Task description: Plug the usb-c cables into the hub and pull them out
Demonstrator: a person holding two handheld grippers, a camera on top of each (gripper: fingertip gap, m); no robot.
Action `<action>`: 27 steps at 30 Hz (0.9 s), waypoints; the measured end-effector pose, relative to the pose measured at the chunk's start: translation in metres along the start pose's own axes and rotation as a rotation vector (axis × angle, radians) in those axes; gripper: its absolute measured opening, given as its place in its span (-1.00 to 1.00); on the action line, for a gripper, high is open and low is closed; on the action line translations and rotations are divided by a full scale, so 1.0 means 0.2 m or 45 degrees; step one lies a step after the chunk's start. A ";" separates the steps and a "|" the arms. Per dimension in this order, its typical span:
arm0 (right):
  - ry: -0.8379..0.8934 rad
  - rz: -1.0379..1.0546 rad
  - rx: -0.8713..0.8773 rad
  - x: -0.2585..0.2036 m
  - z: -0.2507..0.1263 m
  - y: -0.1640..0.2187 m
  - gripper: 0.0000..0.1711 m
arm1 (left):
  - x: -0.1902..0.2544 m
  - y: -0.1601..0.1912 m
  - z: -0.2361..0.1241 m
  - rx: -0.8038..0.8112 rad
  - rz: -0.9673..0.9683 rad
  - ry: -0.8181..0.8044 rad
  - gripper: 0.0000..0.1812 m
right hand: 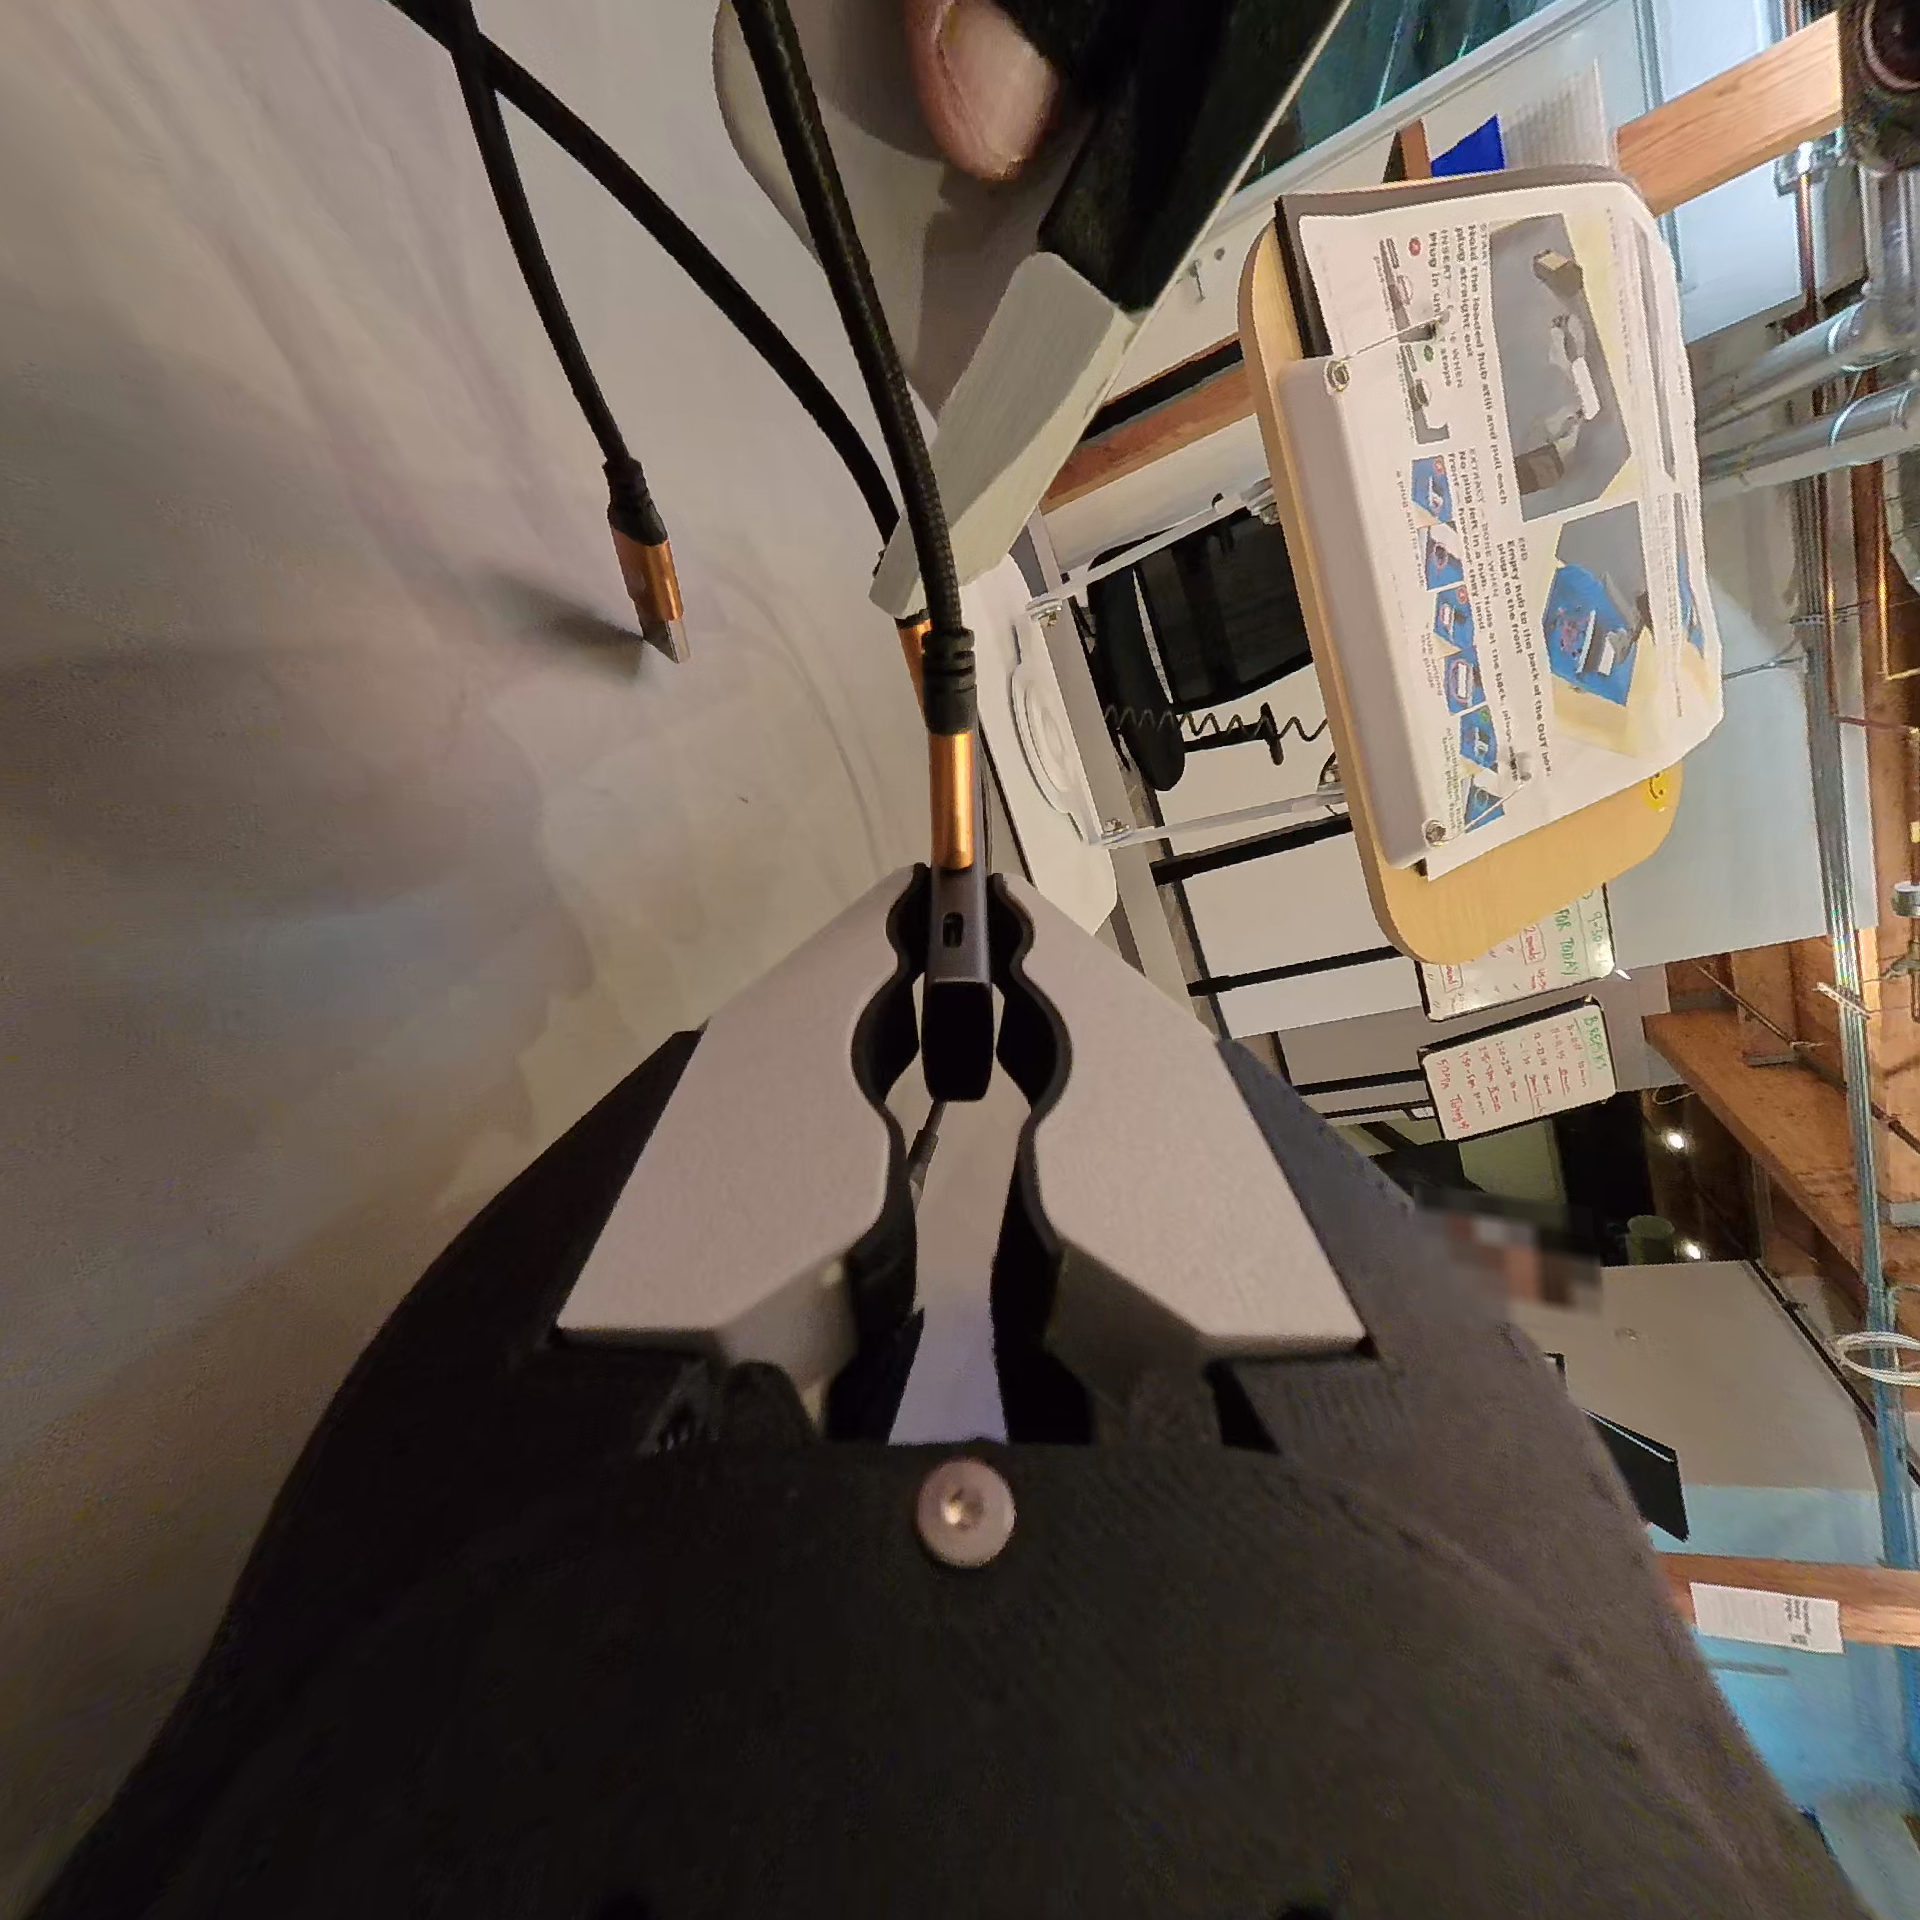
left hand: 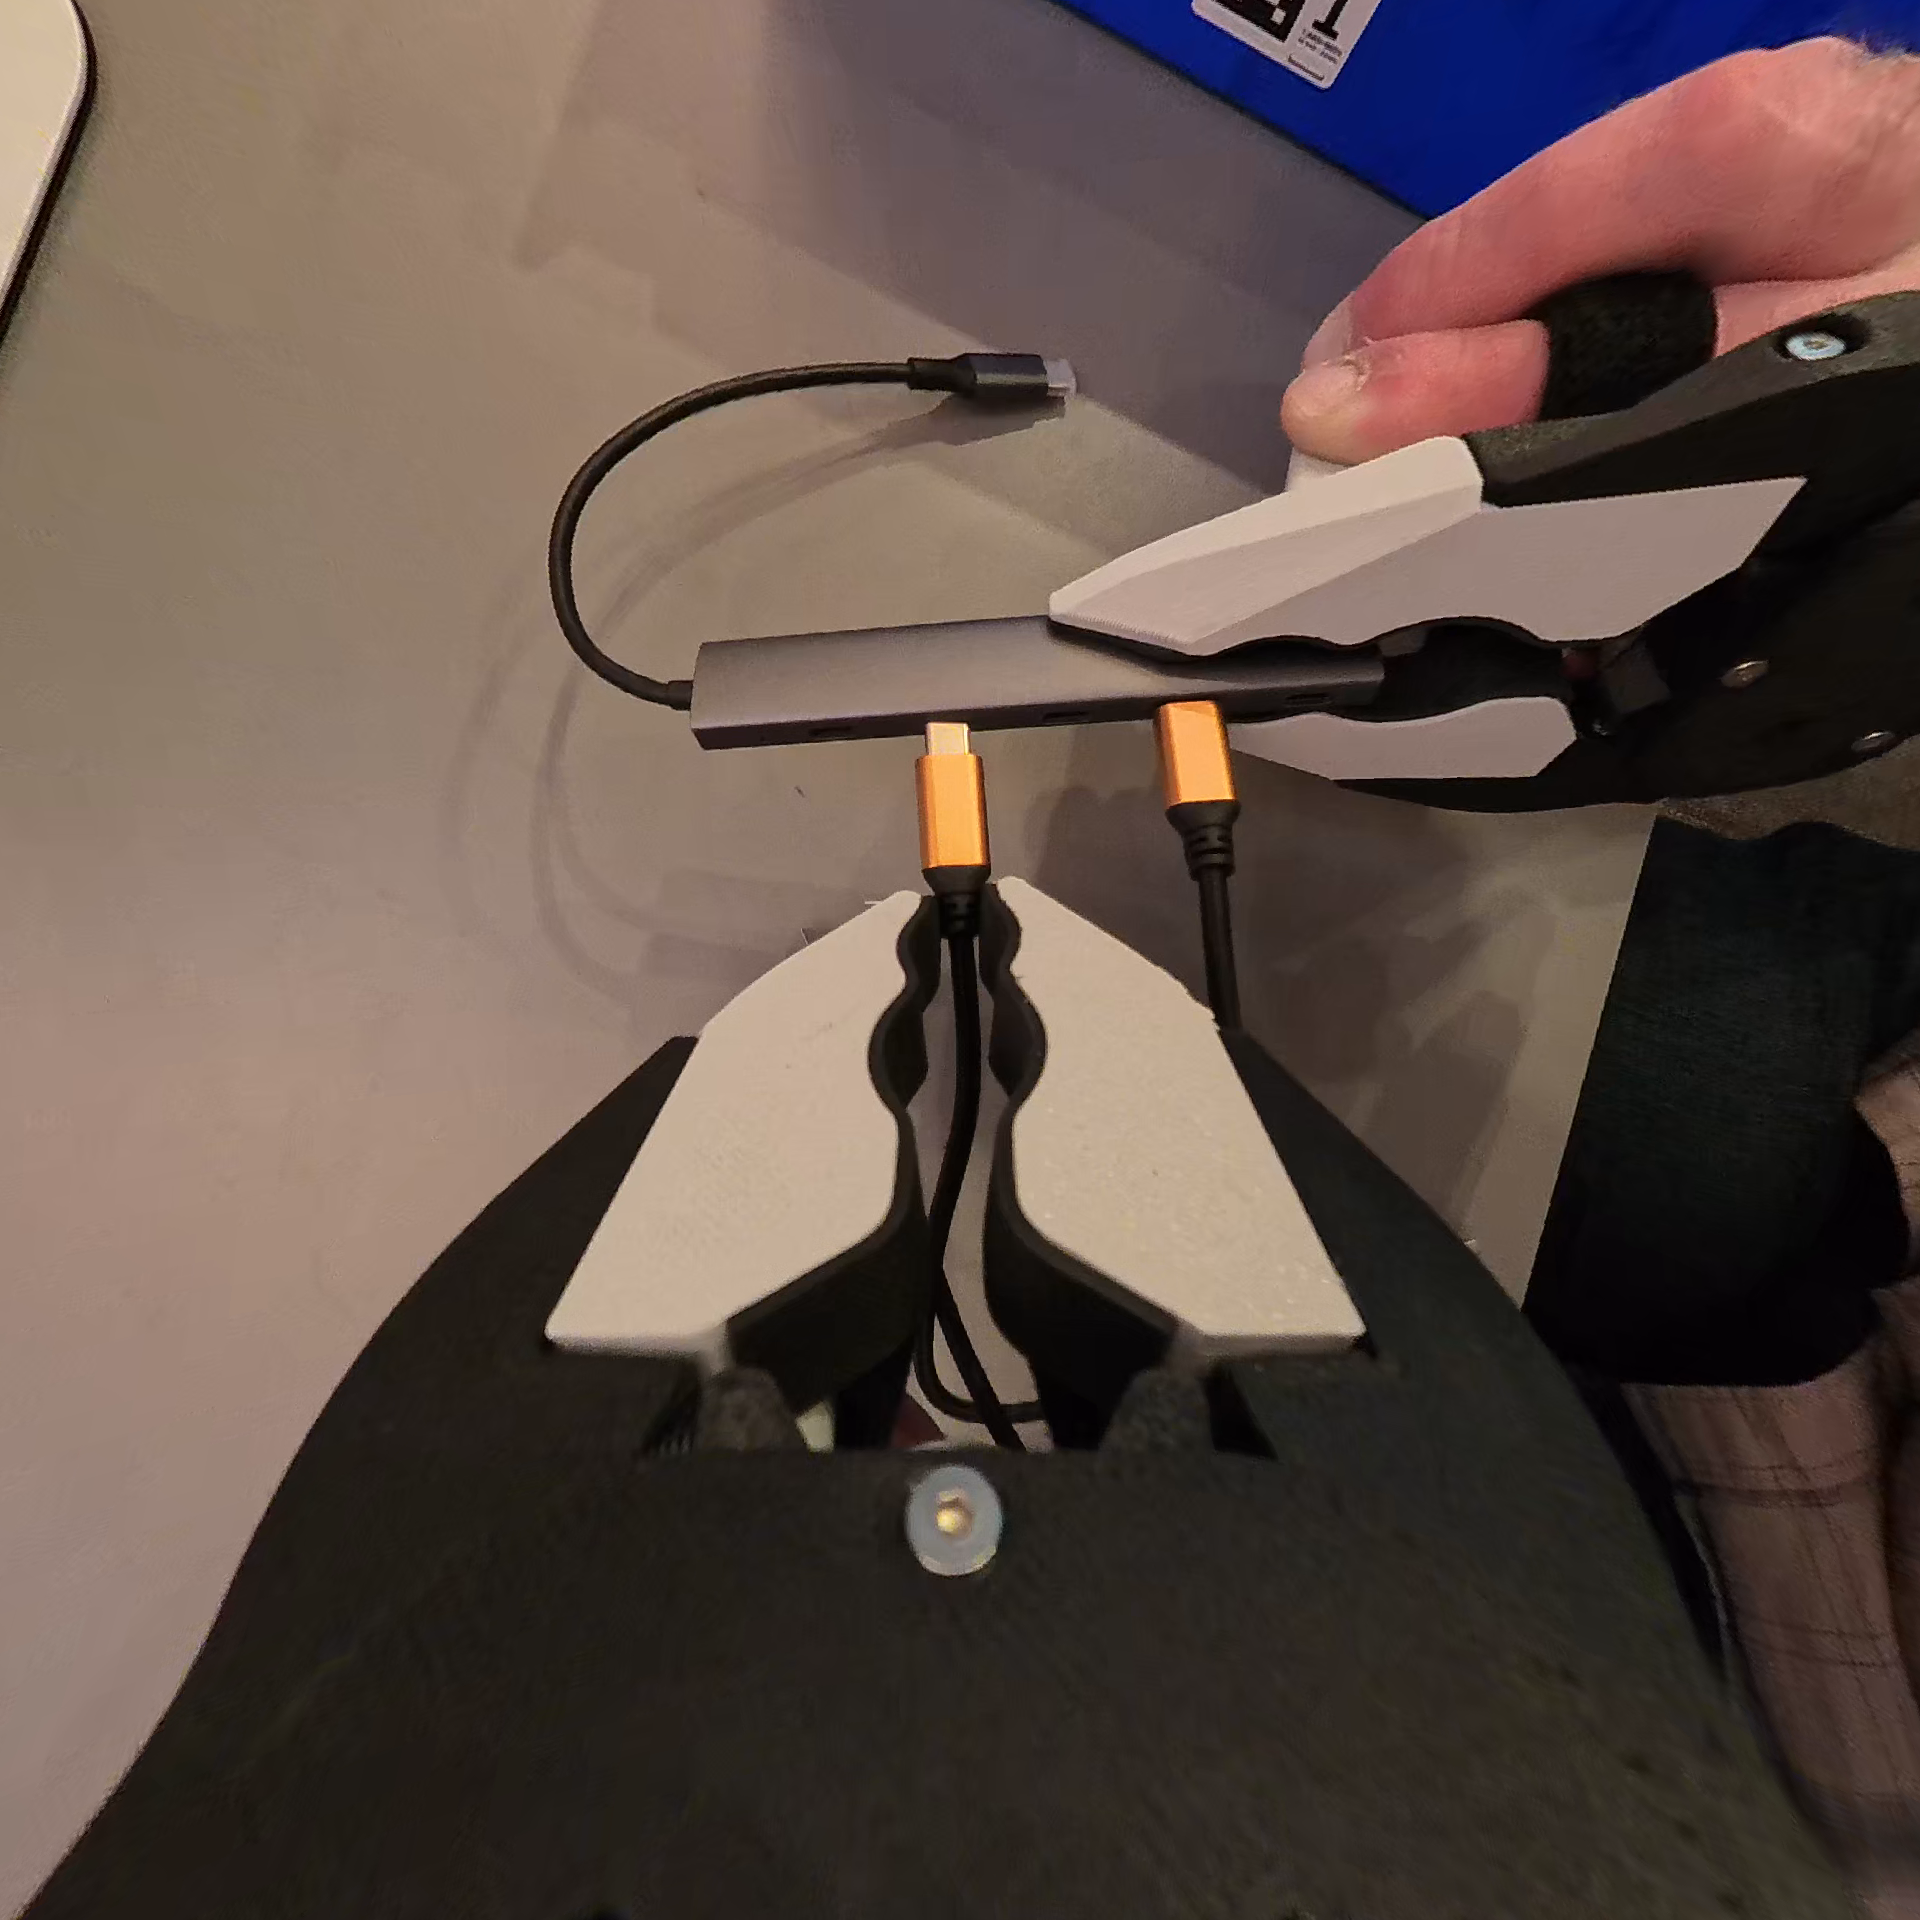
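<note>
Fig.: L & R wrist views, one plug at the port mouth, one seated.

L gripper (left hand: 954, 894): closed down on the black cable just behind the strain relief of the loose USB-C plug (left hand: 950, 808); you hold cable, not the orange shell. The silver tip sits at or just inside a port on the near edge of the hub (left hand: 883, 681); whether it is going in or coming out can't be told. Either way, keep the travel straight along the plug's own axis, no sideways rock, since a grip this far back lets the plug pivot. If inserting, a hold closer to the shell would prob. give better control.

R gripper (left hand: 1226, 675): clamped on the hub's right end, one finger above, one below. In the R wrist view the hub end (right hand: 954, 961) sits between the closed gripper tips (right hand: 956, 904). Hold it rigid & level as the counter-force.

Orientation: hub's long axis runs left–right across the L view, ports face you; it looks held above the grey counter (left hand: 312, 623), judging by its shadow, not certain. Loose plug's long axis is perpendicular to the hub, tip pointing away from you into the port row. Seated plug (left hand: 1195, 764) is parallel to it, just to the right, shell flush w/ the hub edge. Hub's own pigtail (left hand: 623, 499) loops off the left end, its connector (left hand: 997, 376) lying free behind.

A third orange plug (right hand: 646, 587) lies on the counter, well apart, in the R view.
</note>
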State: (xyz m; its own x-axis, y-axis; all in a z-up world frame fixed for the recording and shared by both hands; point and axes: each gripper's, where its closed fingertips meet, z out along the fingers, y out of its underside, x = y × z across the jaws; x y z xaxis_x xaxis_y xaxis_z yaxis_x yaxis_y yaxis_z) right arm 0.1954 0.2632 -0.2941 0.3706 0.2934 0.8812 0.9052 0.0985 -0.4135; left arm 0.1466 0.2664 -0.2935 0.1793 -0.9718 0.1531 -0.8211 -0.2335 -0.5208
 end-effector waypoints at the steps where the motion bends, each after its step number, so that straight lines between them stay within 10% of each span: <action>1: 0.002 -0.001 -0.001 0.00 0.00 0.00 -0.93 | 0.00 0.00 0.00 -0.003 -0.004 0.001 -0.93; 27: 0.018 0.071 0.049 0.04 0.00 -0.01 -0.93 | 0.00 -0.08 -0.02 0.156 0.043 -0.003 -0.93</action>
State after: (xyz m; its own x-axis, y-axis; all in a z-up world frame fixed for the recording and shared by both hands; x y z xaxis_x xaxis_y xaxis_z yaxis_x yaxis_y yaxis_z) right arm 0.1972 0.2655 -0.2872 0.4234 0.2863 0.8595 0.8745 0.1188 -0.4703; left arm 0.1576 0.2696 -0.2818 0.1537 -0.9793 0.1316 -0.7544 -0.2023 -0.6244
